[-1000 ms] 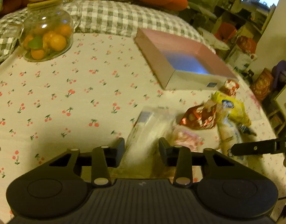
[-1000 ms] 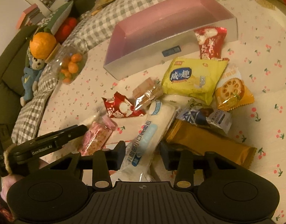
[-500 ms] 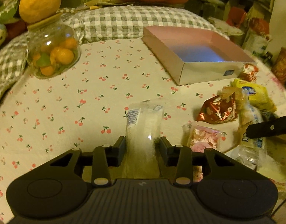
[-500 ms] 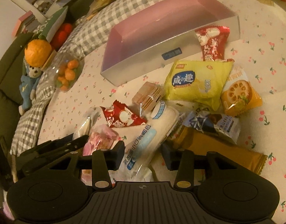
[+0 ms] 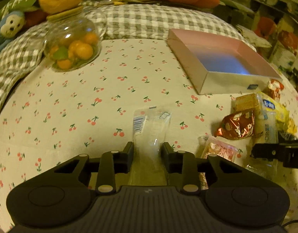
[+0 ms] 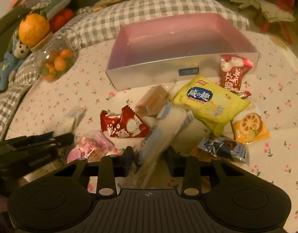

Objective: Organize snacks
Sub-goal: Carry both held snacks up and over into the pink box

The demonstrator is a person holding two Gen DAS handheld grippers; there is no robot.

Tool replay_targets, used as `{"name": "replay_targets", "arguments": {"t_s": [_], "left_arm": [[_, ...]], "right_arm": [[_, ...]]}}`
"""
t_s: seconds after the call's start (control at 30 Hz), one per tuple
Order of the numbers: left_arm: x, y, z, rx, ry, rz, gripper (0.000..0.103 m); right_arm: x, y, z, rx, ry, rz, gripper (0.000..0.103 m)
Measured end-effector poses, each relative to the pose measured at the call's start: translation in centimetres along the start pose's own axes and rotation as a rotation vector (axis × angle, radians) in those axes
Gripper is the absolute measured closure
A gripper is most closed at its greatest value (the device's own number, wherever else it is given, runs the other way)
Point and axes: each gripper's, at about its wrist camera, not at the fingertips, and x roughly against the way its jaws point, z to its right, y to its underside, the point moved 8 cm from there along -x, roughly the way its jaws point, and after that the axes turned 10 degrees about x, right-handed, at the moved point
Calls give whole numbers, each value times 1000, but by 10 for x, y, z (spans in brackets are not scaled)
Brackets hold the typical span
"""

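Left wrist view: a clear snack packet [image 5: 150, 134] sits pinched in the left gripper [image 5: 148, 151], whose jaws have just been closing, over the cherry-print cloth [image 5: 75, 101]. The right gripper [image 6: 149, 155], likewise closing, straddles a long white packet [image 6: 162, 134]; contact is unclear. Beyond lies the pink box [image 6: 160, 68].

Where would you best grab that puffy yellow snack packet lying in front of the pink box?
Probably the yellow snack packet is best pinched at its flat crimped end nearest the camera, coming from above and the near side. Its middle is puffed with air and wide, while the sealed edge is thin. Its far end crowds the pink box and red packet.
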Motion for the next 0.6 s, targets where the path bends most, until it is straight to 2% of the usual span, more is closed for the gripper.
{"name": "replay_targets", "arguments": {"t_s": [0.13,0.3,0.6], "left_arm": [[2,-1,-5,64,20,-15,77],[5,0,-10,162,67,-47,79],[13,0,-8,220,116,-65,80]], "right_arm": [[6,0,3,-36,-40,-1,80],[11,-1,8,-114,-118,-16,83],[20,-1,11,-227,-239,-37,84]]}}
